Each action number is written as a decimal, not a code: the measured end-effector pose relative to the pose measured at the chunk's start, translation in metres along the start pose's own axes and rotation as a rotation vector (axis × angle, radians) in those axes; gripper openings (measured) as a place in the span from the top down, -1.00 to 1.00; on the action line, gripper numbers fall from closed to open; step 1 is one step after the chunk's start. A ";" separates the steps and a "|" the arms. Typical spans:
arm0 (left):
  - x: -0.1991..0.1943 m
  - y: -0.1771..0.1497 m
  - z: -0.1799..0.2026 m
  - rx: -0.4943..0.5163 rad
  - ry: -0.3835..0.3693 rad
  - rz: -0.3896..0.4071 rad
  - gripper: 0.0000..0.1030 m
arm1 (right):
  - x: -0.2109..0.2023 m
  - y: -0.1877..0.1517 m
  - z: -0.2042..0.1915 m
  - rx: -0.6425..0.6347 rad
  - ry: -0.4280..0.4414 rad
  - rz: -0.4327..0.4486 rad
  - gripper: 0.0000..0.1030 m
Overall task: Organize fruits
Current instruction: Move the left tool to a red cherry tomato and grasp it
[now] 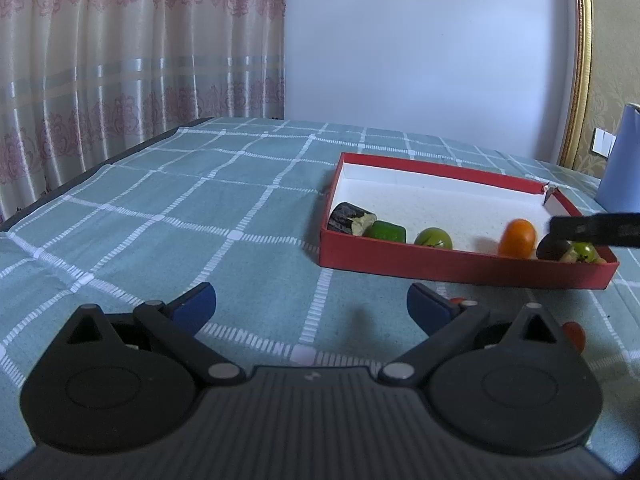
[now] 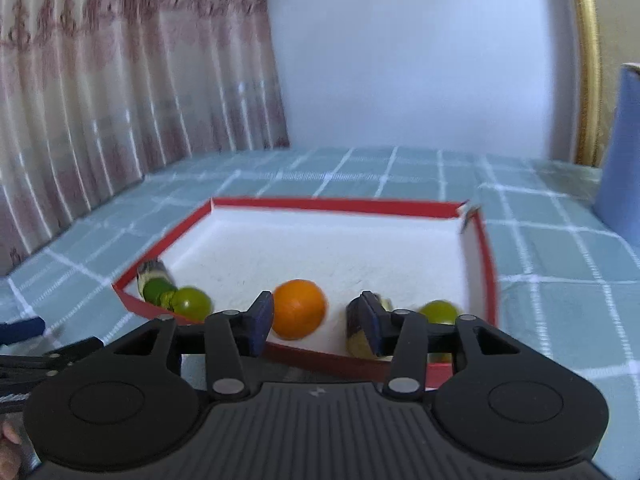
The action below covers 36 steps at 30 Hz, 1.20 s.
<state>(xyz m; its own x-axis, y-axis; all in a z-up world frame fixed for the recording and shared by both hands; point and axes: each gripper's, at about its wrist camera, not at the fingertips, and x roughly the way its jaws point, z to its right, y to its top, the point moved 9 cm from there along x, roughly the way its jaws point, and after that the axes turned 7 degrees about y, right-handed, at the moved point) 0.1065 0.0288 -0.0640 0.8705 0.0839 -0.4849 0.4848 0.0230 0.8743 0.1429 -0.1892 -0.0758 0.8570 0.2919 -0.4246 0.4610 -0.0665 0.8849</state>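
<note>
A red box (image 1: 460, 268) with a white inside sits on the checked cloth, also in the right wrist view (image 2: 486, 264). In it lie an orange fruit (image 1: 517, 238) (image 2: 298, 314), green fruits (image 1: 433, 238) (image 2: 193, 302) (image 2: 439, 312), a green piece (image 1: 386, 231) and dark pieces (image 1: 350, 218) (image 2: 362, 334). My right gripper (image 2: 316, 322) is open over the box's near edge; the orange lies between and beyond its fingers, apart from them. It shows as a dark bar in the left wrist view (image 1: 596, 230). My left gripper (image 1: 310, 306) is open and empty over the cloth. A red fruit (image 1: 574, 334) lies behind its right finger.
The teal checked cloth (image 1: 200, 220) covers the surface. A patterned curtain (image 1: 120, 80) hangs at the left, a white wall behind. A blue container (image 1: 622, 160) (image 2: 620, 152) stands at the right edge by a gold frame (image 1: 580, 60).
</note>
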 end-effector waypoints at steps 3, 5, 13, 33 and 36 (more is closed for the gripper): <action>0.001 -0.001 0.001 0.008 0.007 0.002 -0.97 | -0.028 -0.005 0.013 0.038 0.010 0.047 -0.07; 0.001 -0.001 0.002 0.011 0.005 0.001 -0.97 | -0.043 -0.013 0.024 0.046 -0.008 0.058 -0.07; -0.003 -0.002 0.008 0.061 0.012 0.015 -0.97 | -0.069 -0.046 0.056 0.045 -0.106 0.043 -0.07; -0.007 -0.003 0.069 0.241 -0.068 0.011 -0.97 | -0.054 -0.064 0.072 0.171 -0.059 -0.022 -0.08; -0.001 -0.004 0.074 0.256 -0.068 -0.007 -0.96 | -0.054 -0.064 0.072 0.175 -0.053 -0.021 -0.08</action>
<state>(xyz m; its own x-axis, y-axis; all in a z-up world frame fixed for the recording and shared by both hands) 0.1098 -0.0452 -0.0688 0.8667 0.0177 -0.4986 0.4888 -0.2298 0.8416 0.0834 -0.2698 -0.1234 0.8555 0.2444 -0.4564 0.5081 -0.2269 0.8309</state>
